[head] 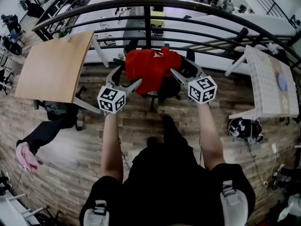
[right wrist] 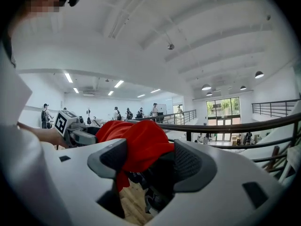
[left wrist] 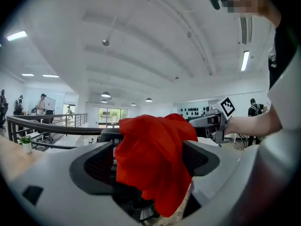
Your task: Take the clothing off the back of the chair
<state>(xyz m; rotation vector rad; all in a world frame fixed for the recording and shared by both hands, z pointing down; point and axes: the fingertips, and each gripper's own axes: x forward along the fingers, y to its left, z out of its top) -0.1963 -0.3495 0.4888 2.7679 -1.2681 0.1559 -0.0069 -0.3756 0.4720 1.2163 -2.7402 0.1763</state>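
- Clothing: 1 piece, a bright red crumpled fabric garment (head: 150, 68), bunched into soft folds with no flat panel showing.
- It lies over the back of 1 black mesh office chair (head: 167, 89), directly between the 2 grippers and ahead of both.
- Grippers: 2, each a grey 2-jaw tool with black ribbed pads, each carrying 1 white cube with square markers.
- The left gripper (head: 128, 77) has its jaws spread wide. In the left gripper view the red garment fills the gap between them and hangs down below the pads, which do not clamp it.
- The right gripper (head: 184, 69) is also wide apart. In the right gripper view the garment rests against the jaw nearer the left gripper, and dark chair mesh sits by the other jaw. Nothing is pinched.
- Tables: 2. A light wooden tabletop (head: 54, 67) lies outboard of the left gripper, and a white rectangular table (head: 270, 86) lies outboard of the right gripper.
- Railing: 1 black metal curved railing (head: 147, 27), just beyond the chair and both jaw pairs.
- Floor cloth: 1 pink bundle (head: 27, 157), well apart from the left gripper, behind and outboard.
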